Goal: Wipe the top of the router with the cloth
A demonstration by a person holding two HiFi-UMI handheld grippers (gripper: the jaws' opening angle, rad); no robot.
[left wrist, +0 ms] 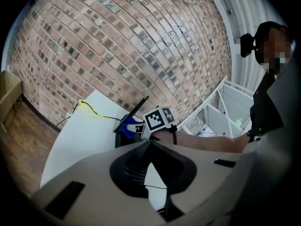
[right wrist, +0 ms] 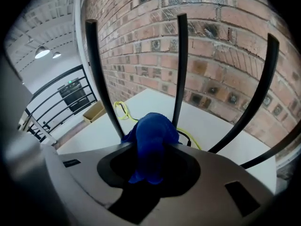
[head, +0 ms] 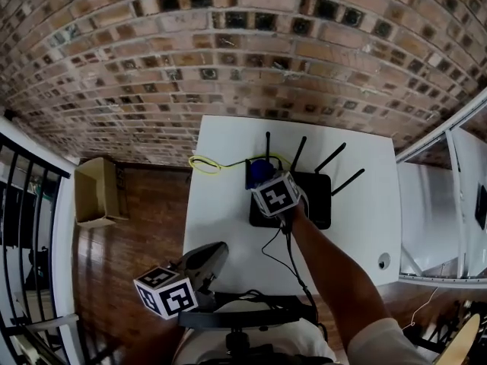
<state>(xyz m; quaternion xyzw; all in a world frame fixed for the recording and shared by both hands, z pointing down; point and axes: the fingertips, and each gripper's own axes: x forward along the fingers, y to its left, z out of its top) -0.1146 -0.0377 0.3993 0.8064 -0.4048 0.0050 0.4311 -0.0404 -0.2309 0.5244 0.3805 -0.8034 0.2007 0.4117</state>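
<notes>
Right gripper (right wrist: 151, 149) clenched on cloth (right wrist: 153, 126) over router (head: 316, 200); left gripper (left wrist: 150, 143) closed, empty; risk: wiping stroke snags antennas (right wrist: 180, 55), dragging router.

This is a loft-style indoor room. A rough red-brick wall (head: 228, 52) backs a white rectangular table (head: 221, 226). A glossy brown wooden plank floor (head: 129, 238) and a black metal railing (head: 30, 204) lie alongside.

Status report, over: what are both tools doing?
Right tool shut on blue cloth at router back edge. Left tool shut, empty, by table near edge. Antennas flank the cloth.
</notes>
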